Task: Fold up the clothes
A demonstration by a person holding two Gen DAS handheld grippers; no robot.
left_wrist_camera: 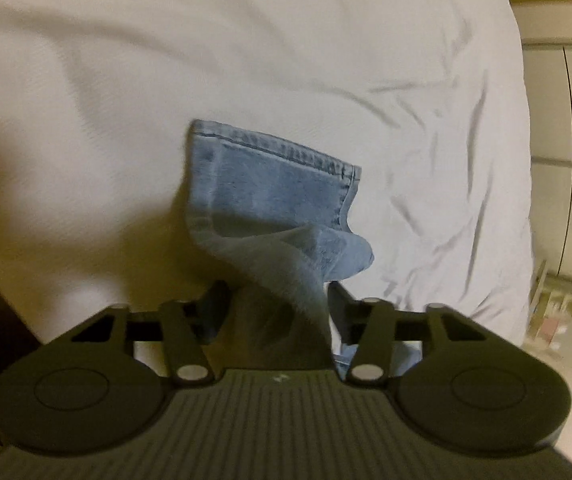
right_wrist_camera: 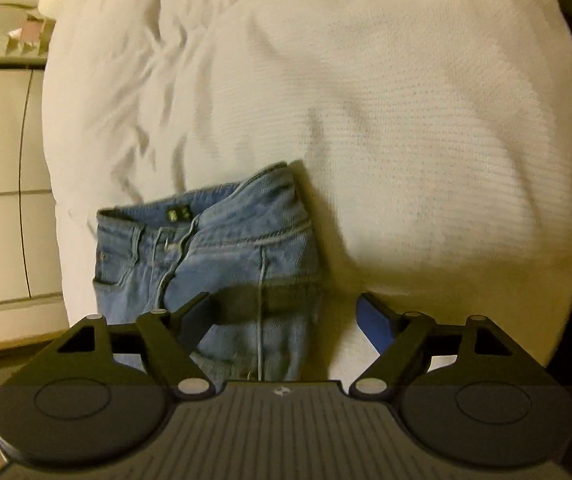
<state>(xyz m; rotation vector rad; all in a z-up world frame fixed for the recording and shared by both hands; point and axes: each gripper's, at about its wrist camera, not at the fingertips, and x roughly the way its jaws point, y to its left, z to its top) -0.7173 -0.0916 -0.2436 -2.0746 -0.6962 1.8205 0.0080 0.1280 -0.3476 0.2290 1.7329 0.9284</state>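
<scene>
On the bed (left_wrist_camera: 326, 60), covered in a rumpled white sheet, lie blue jeans (right_wrist_camera: 213, 248). The left tongs (left_wrist_camera: 277, 304) stand narrow, pinching a bunched fold of a jeans leg near its hem. The right tongs (right_wrist_camera: 290, 316) stand wide above the waistband end, gripping nothing.
</scene>
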